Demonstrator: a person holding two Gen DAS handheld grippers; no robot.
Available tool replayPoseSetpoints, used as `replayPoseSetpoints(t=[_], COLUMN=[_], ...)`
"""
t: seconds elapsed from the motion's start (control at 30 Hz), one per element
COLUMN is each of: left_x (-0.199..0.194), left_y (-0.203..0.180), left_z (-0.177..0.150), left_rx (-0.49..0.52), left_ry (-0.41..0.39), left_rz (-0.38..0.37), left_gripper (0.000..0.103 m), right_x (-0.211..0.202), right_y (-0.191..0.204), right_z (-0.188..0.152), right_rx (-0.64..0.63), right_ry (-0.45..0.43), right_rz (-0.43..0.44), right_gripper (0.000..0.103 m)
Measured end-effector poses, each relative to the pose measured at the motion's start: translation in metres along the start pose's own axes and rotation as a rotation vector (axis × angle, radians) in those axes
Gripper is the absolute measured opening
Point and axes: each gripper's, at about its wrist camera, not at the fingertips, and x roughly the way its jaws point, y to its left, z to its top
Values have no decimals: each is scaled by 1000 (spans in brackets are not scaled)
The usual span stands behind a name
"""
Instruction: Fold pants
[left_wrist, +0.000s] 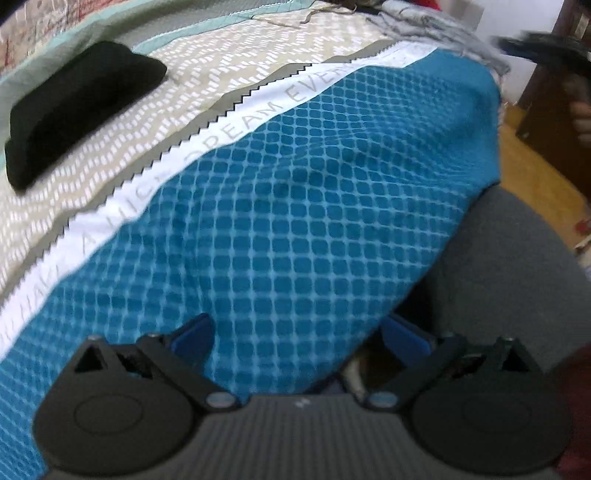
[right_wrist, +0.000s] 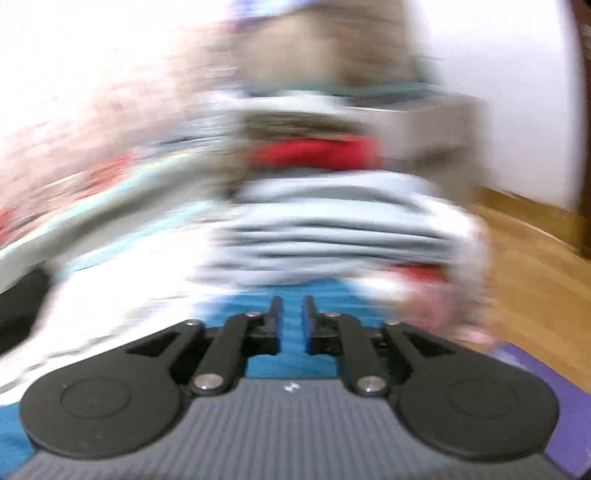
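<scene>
Between garments: folded black pants (left_wrist: 79, 107) are laid aside on the bedspread (left_wrist: 295, 206), both the left gripper (left_wrist: 295, 336) and right gripper (right_wrist: 292, 317) are parted and empty, and a fresh grasp on the blurred clothes pile (right_wrist: 332, 229) is judged due.

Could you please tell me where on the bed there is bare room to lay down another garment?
The widest free patch is the teal diamond-patterned blanket, between the white lettered band and the bed's near edge. A smaller one is the beige chevron sheet beside the folded black garment. The far end is crowded with a grey clothes pile.
</scene>
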Motion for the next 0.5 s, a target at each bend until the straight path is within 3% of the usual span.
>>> replayPoseSetpoints(t=[0.03,0.17,0.33,0.5], left_x=[-7,-45,-68,-69], left_y=[7,47,122,154], left_z=[-5,-16,-26,-44], left_rx=[-21,-142,-388,-531], left_ry=[-14,-133,-194,-183], left_rz=[-12,43,190,233], left_gripper=[91,92,92,92], right_x=[10,41,61,54], right_y=[35,158,255,286], right_z=[-1,-35,-70,-88], right_rx=[-43,-152,-262,-271], right_ry=[28,184,314,429], right_rz=[87,360,502,556], right_gripper=[30,30,30,30])
